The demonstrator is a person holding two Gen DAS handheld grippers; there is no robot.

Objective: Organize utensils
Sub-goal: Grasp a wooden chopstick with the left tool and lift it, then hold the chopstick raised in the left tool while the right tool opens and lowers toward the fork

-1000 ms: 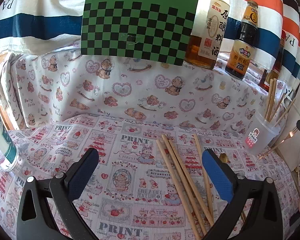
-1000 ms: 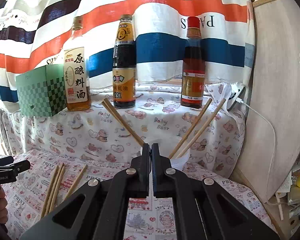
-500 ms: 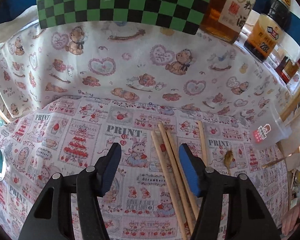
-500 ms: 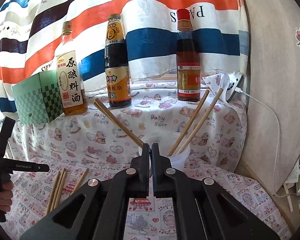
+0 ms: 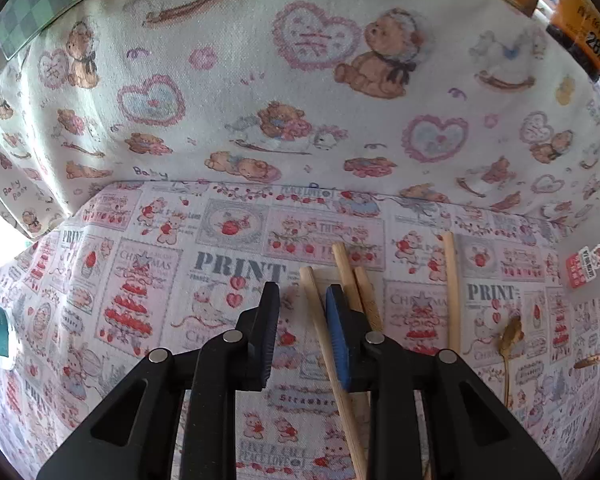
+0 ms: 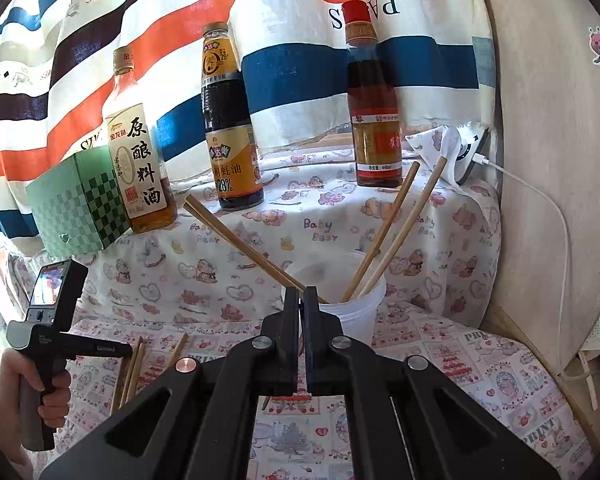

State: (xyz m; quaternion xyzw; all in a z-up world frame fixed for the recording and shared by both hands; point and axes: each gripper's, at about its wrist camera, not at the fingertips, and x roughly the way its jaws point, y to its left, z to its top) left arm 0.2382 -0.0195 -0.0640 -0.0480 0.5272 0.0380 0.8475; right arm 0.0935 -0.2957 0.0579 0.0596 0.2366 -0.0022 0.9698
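Several wooden chopsticks lie on the printed cloth. In the left wrist view my left gripper (image 5: 302,300) is low over them, jaws partly open, with the leftmost chopstick (image 5: 324,328) between the fingers against the right blue pad (image 5: 338,336). Two more chopsticks (image 5: 360,292) lie just right of that finger, another (image 5: 452,292) farther right. In the right wrist view my right gripper (image 6: 301,300) is shut and empty, in front of a white plastic cup (image 6: 352,304) that holds several chopsticks (image 6: 384,236). The left gripper's handle (image 6: 44,332) and loose chopsticks (image 6: 134,364) show at the left.
Three sauce bottles (image 6: 230,132) and a green checkered box (image 6: 76,204) stand on the raised cloth-covered shelf behind. A charger and white cable (image 6: 532,196) lie at the right by a wooden panel. A brown spoon-like item (image 5: 510,336) lies right of the chopsticks.
My left gripper has dropped toward the cloth and narrowed its jaws around the leftmost chopstick. The right gripper stayed shut and shifted slightly toward the cup.
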